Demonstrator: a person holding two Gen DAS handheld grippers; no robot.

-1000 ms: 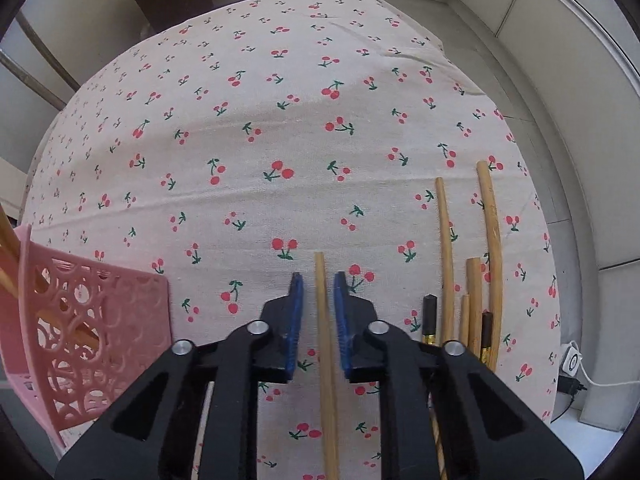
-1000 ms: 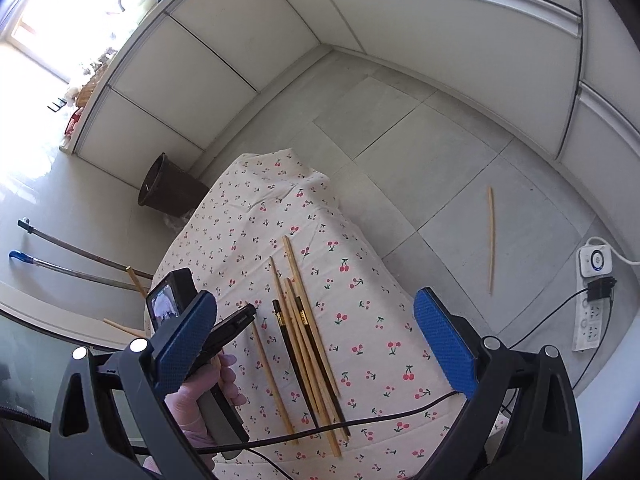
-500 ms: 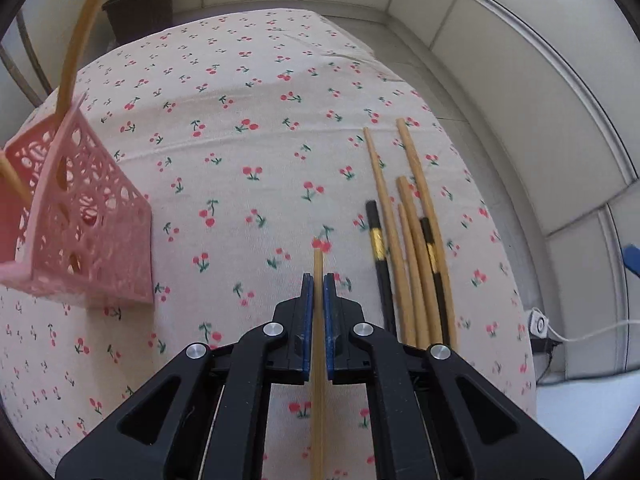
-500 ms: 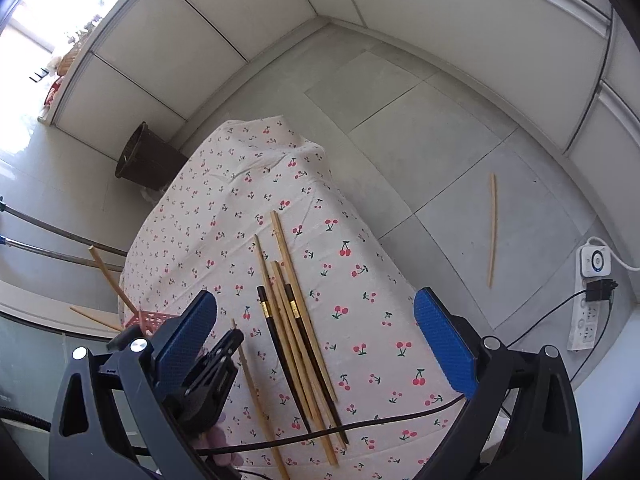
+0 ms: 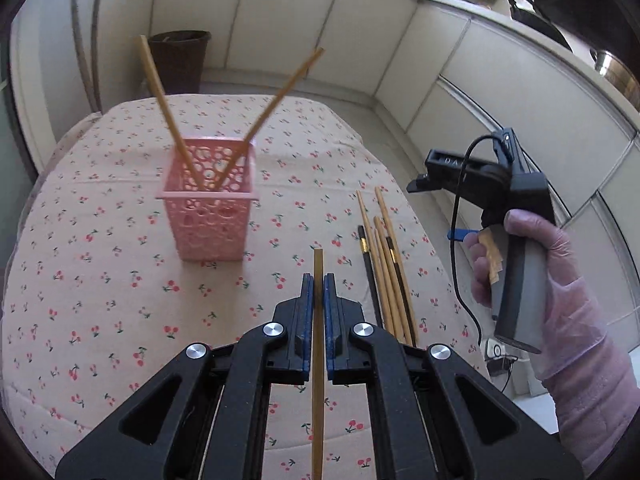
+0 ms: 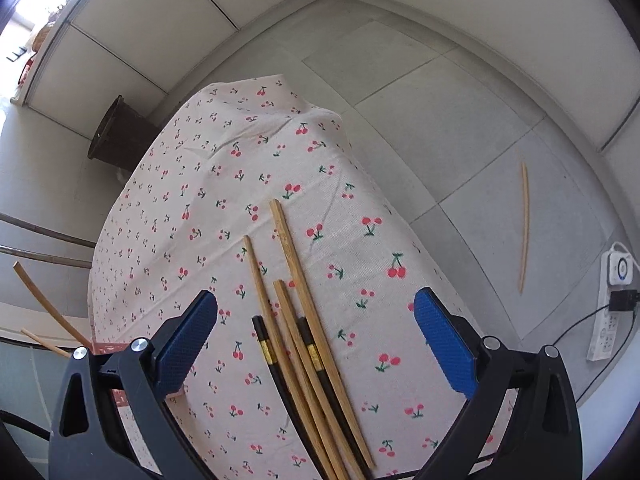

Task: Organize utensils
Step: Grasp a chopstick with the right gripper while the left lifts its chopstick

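Note:
My left gripper is shut on a wooden chopstick, held above the cherry-print tablecloth. A pink openwork basket stands ahead to the left with two wooden chopsticks leaning in it. Several chopsticks, wooden and black, lie side by side on the cloth to the right. My right gripper is open and empty, hovering over that same bunch of chopsticks. It also shows in the left wrist view, held in a gloved hand.
One wooden chopstick lies on the grey floor tiles right of the table. A power strip with cables sits on the floor nearby. A dark bin stands behind the table. The cloth's right edge runs close to the chopstick bunch.
My left gripper closed on the chopstick, lifted it off the cloth and turned toward the pink basket. My right gripper came down closer over the chopstick bunch.

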